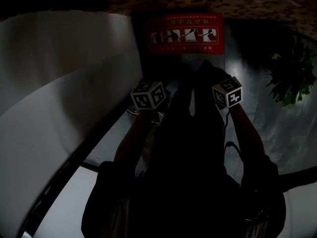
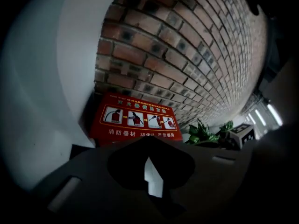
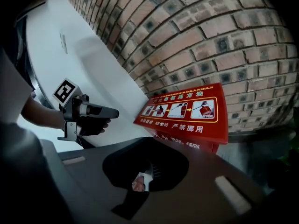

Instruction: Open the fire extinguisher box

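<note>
The red fire extinguisher box (image 1: pixel 185 33) stands on the floor against the brick wall, with a strip of picture instructions on its closed top. It also shows in the left gripper view (image 2: pixel 135 120) and the right gripper view (image 3: pixel 184 111). Both grippers hang short of it, side by side, and touch nothing. My left gripper (image 2: pixel 150 146) points at the box with its jaws together and empty; from the right it shows as a dark bar (image 3: pixel 114 112) under its marker cube (image 1: pixel 147 94). My right gripper (image 3: pixel 148 146) is shut too, with its cube (image 1: pixel 228 91) beside the left one.
A white curved wall (image 1: pixel 59 83) runs along the left, close to the box. A potted green plant (image 1: pixel 292 78) stands right of the box on the grey floor (image 1: pixel 257 118). The brick wall (image 2: pixel 187 45) rises behind. The scene is dim.
</note>
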`<state>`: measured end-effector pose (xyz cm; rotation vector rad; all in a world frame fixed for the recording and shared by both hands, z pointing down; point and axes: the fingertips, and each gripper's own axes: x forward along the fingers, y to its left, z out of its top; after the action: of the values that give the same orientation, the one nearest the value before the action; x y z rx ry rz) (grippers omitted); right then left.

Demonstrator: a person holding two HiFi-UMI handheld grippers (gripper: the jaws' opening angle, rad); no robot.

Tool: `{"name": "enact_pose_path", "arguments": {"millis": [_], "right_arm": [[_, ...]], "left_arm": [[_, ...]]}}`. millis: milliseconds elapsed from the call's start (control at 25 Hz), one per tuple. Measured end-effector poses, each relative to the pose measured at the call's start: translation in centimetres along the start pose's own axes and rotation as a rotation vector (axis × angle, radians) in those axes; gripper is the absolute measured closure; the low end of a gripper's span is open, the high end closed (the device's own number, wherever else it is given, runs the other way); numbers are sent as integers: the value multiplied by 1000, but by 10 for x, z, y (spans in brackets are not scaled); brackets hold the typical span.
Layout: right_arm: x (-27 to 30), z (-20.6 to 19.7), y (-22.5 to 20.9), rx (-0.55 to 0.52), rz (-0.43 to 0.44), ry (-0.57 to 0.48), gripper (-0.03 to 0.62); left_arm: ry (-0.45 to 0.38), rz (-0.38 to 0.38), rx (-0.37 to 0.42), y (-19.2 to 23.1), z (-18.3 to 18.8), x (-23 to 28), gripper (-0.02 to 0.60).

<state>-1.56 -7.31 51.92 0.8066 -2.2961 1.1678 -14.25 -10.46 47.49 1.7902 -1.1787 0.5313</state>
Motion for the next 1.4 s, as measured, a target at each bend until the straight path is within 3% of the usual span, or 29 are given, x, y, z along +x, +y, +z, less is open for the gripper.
{"name": "enact_pose_path", "arguments": {"millis": [160, 280, 400, 640, 760, 920, 1200, 1400], "right_arm": [[15, -23, -20, -34, -23, 48, 592], [29, -41, -42, -55, -72, 72, 592], [40, -43, -59, -75, -110, 58, 592], [53, -46, -78, -48, -147, 33, 592], [56, -42, -86, -55, -159, 28, 592], [62, -44, -94, -31, -171, 11, 592], [75, -47, -105, 21, -182, -20, 592], [74, -47, -108, 39, -176, -39, 592]], "left_arm": [[-30, -122, -189, 14, -24, 33, 555], [-34, -128, -260, 30, -37, 54, 547], [-41, -110, -294, 40, -42, 70, 469], [-62, -117, -309, 48, -38, 81, 408], [-73, -158, -363, 49, -34, 90, 329], [-83, -165, -447, 57, -35, 100, 281], [-28, -133, -467, 62, -40, 117, 268], [-67, -142, -510, 66, -28, 124, 268]]}}
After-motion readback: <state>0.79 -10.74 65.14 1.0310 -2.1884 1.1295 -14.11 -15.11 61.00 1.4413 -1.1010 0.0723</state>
